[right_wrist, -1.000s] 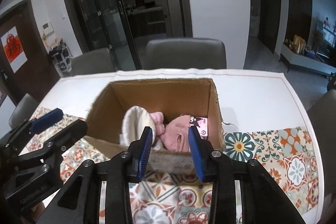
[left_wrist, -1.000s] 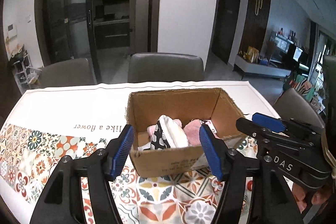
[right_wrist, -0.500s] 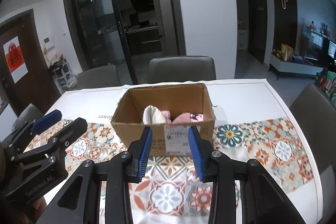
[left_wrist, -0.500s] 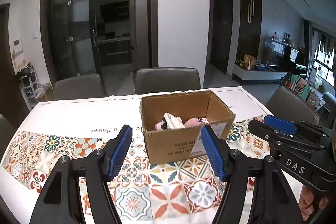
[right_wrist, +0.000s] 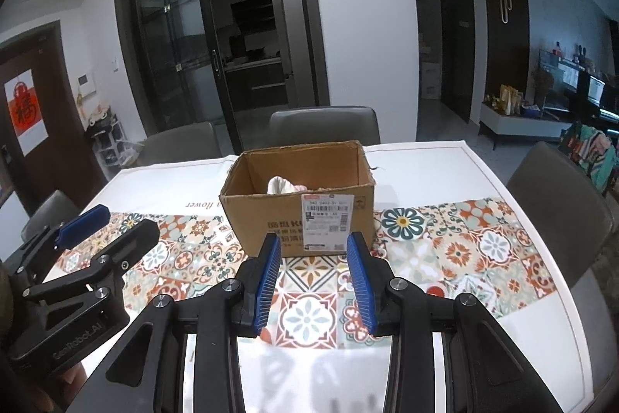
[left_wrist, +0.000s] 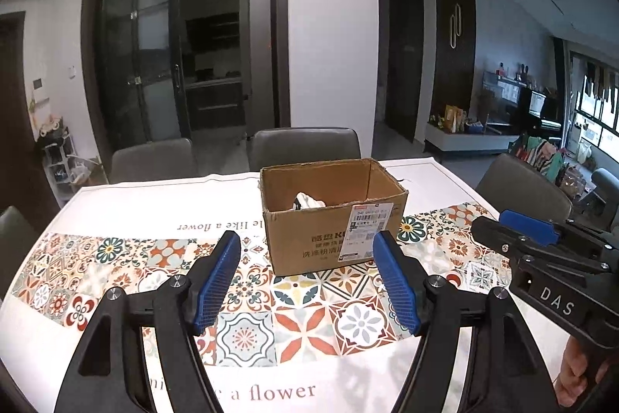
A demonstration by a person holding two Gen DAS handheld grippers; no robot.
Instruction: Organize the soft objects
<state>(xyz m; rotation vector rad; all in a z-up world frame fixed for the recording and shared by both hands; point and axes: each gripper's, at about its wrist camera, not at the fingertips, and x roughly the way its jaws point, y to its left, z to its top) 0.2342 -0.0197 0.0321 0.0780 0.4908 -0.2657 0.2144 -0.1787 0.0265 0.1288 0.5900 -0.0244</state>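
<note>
Both grippers have pulled back from the cardboard box (left_wrist: 332,215), now well ahead of them with the soft things (right_wrist: 280,185) inside. Left gripper (left_wrist: 307,281) is opening, empty; right gripper (right_wrist: 314,281) sits part-spread, empty. Looks finished.

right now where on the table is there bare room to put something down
Free: the tiled runner right of the cardboard box, the runner left of it, the white cloth towards the chairs. Crowded: inside the box, where soft items sit.
</note>
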